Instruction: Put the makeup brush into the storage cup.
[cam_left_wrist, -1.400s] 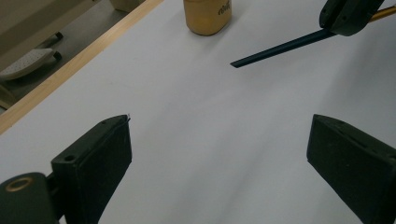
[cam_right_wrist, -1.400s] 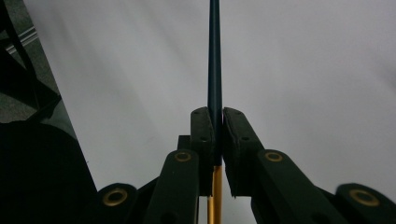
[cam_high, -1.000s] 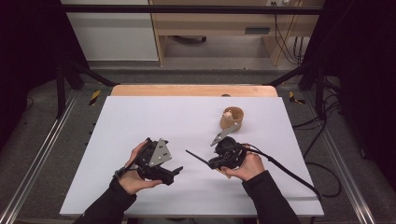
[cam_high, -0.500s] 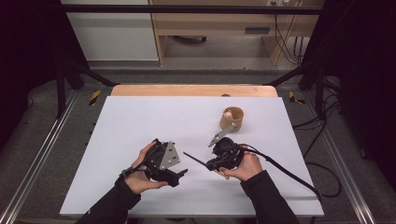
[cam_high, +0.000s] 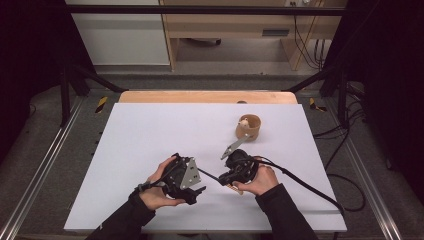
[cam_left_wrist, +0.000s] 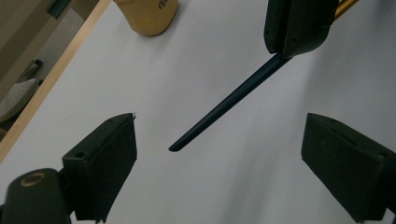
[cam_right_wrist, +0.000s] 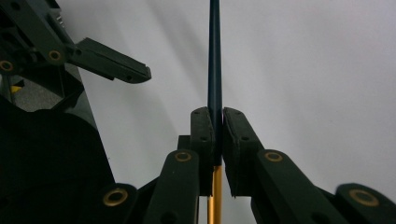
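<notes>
Right gripper (cam_high: 226, 176) is pinching the pen (cam_left_wrist: 229, 101), offering its tip; left gripper (cam_left_wrist: 219, 154), jaws spread, is lining up to take it — next, close on the tip

High view: up above, looking down at the whole white table (cam_high: 150, 130), far off. Gripper views: very close, low over that same table. Both share the thin dark stick (cam_left_wrist: 224, 105) near frame middle.
</notes>
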